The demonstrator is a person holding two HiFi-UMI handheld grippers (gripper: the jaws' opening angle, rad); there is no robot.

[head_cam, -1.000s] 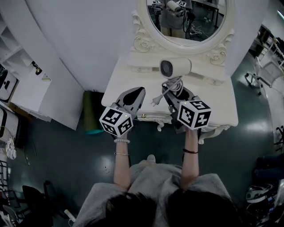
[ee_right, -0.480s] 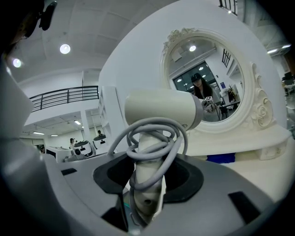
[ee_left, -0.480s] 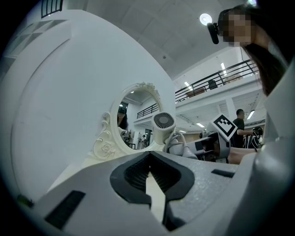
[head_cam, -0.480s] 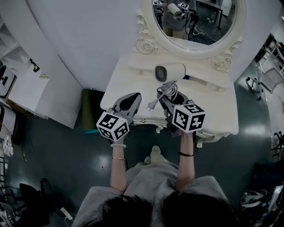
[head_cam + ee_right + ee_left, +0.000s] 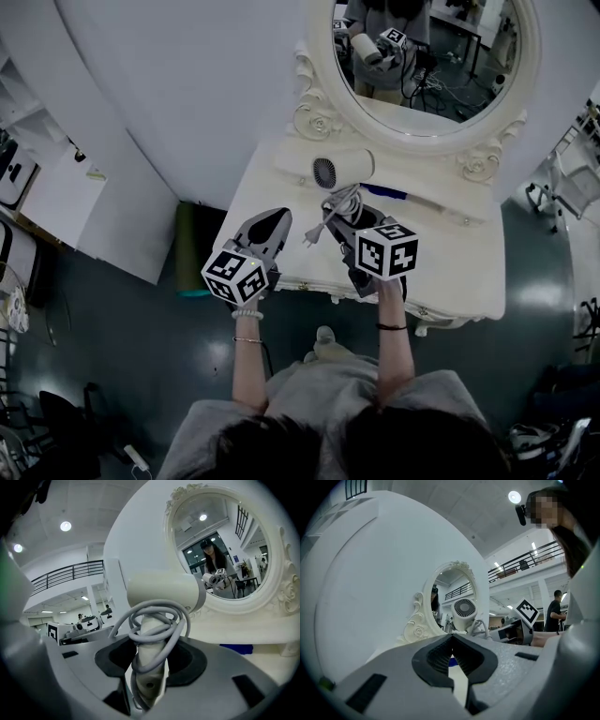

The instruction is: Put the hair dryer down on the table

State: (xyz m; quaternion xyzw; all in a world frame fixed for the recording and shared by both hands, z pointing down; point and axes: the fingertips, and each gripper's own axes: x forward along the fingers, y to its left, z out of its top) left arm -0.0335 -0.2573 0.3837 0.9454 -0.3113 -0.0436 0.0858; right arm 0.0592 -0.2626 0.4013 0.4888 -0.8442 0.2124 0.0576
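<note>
Left gripper: the left gripper [image 5: 269,223] has its jaws together on nothing. It sits level with the right gripper and off to that gripper's left, over the front edge of the desk [image 5: 452,255].
Right gripper: the right gripper [image 5: 362,221] is clamped on the handle of the hair dryer [image 5: 343,172], with the handle lying along the jaws.
Cord: the grey cord [image 5: 343,199] is looped round the handle just past the right gripper's tips. Its plug [image 5: 308,241] hangs loose between the two grippers.
Hair dryer: the barrel lies crosswise beyond the right gripper's tips, with its rear grille towards the left gripper. It is over the back of the desk, short of the oval mirror [image 5: 441,80]. Whether any part rests on the desk cannot be told.
Beyond: a small blue item [image 5: 386,191] lies just to the right of the barrel, too small to name.
Step in hand: the dryer looks carried to its spot and still gripped, so the put-down seems not yet done.
Next move: lowering it until barrel and handle bear on the desk calls for bare desk clear of the blue item. The jaws should part only once it lies steady, and the trailing plug should stay out from under it.
Change from a second ago: the grip is the same and the left gripper's jaws are together as before. Both grippers and the dryer sit a little further left and lower in the head view, which now takes in more of the mirror. That may be the head turning more than the dryer travelling.
</note>
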